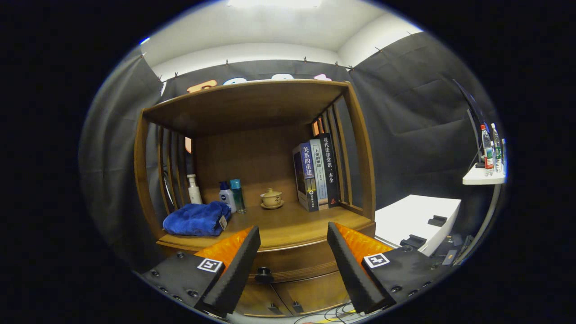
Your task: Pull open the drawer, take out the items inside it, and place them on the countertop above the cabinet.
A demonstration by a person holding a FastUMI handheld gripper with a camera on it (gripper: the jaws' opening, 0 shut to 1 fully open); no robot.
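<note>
Below the front edge of the countertop (288, 229), the drawer (292, 263) sits fully closed, its dark round knob (264, 273) at the middle of the drawer front and just inside the left finger of the gripper (293, 238). The fingers are spread wide apart and grasp nothing; the knob lies lower than their tips and nearer the left one than the right. The items to be fetched are hidden inside the closed drawer, so I cannot tell what they are. On the countertop a folded blue towel (197, 219) fills the front left corner, three bottles (227, 193) stand behind it toward the back left, a small lidded cup on a saucer (272, 198) sits near the back middle, and a row of books (315, 175) stands upright against the right side. The opening step seems not yet begun: this looks like the approach to the knob. The next move would call for lowering and centring the fingers around the knob, closing on it, then pulling straight back. Bare wood at the front middle and right looks the likeliest place for setting things down.
</note>
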